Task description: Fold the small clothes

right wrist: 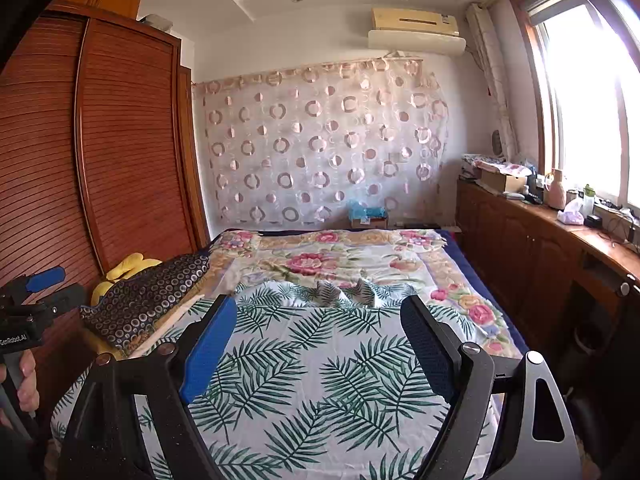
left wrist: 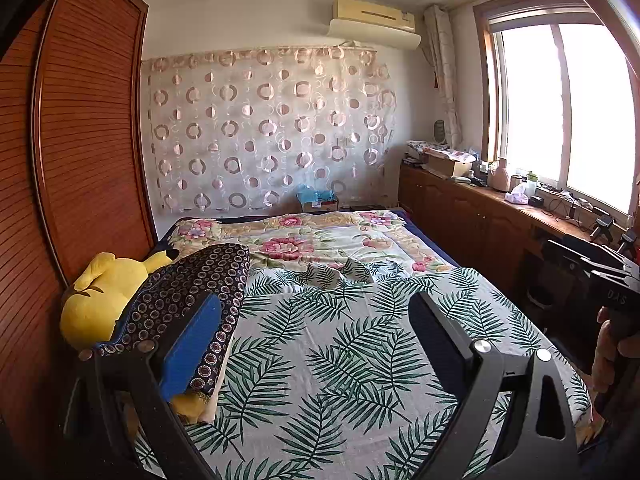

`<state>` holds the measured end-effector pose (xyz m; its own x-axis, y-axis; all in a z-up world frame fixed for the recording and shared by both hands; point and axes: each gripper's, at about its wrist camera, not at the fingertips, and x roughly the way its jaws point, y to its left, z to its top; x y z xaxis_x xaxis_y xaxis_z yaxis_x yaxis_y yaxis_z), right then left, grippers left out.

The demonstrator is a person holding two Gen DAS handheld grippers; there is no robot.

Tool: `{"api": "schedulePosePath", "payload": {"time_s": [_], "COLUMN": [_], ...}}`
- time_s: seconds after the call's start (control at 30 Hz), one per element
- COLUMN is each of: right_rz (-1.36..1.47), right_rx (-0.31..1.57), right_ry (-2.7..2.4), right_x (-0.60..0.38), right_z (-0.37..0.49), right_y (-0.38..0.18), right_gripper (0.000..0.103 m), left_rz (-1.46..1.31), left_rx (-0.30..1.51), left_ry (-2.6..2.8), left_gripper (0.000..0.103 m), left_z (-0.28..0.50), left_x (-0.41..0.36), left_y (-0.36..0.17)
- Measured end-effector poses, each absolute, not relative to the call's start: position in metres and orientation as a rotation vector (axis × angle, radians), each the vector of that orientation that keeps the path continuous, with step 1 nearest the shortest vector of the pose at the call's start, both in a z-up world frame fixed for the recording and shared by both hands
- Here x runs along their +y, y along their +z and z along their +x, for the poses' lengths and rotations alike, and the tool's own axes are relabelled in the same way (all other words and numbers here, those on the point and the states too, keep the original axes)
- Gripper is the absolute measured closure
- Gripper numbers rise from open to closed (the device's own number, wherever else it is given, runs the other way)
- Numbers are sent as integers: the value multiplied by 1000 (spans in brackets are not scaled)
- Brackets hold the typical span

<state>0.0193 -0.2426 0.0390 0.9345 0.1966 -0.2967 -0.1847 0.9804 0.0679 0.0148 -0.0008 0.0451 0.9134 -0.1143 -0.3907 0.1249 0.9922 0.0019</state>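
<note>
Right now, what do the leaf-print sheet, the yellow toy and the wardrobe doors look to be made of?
Leaf-print sheet: thin woven cloth, matte, probably cotton; it lies flat and bunches into soft folds at its far edge.
Yellow toy: plush, fuzzy and stuffed, with rounded, soft edges.
Wardrobe doors: reddish-brown wood or wood veneer, slatted, with a slight sheen.

Leaf-print sheet [right wrist: 312, 380]: thin woven cloth, matt, lying mostly smooth, rumpled at its far edge.
Floral blanket [right wrist: 332, 260]: soft cloth just beyond the leaf-print sheet, matt, slightly creased.
Ring-pattern cushion [left wrist: 188, 296]: dark printed fabric at the sheet's left edge, faint sheen.
Yellow plush toy [left wrist: 96, 300]: fuzzy pile, left of the cushion.
Wardrobe [left wrist: 88, 128]: slatted reddish wood with a satin varnish, left of the sheet.
Left gripper [left wrist: 316, 320]: matt black plastic fingers, blue textured pads, shiny metal bolts.
Right gripper [right wrist: 316, 324]: same finish.
Wall curtain [right wrist: 320, 144]: sheer cloth with glossy rings.
</note>
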Motion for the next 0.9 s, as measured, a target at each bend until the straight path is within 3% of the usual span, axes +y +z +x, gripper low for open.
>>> {"api": "schedulePosePath", "payload": {"time_s": [0.9], "right_rz": [32], "right_rx": [315], "right_ry": [212], "right_x": [-254], "right_z": [25], "right_y": [37], "right_gripper": [18], "left_rz": [29], "left_rx": [400], "left_ry": [-120], "left_gripper": [8], "left_z": [14], "left_x": [0], "left_y": [45]}}
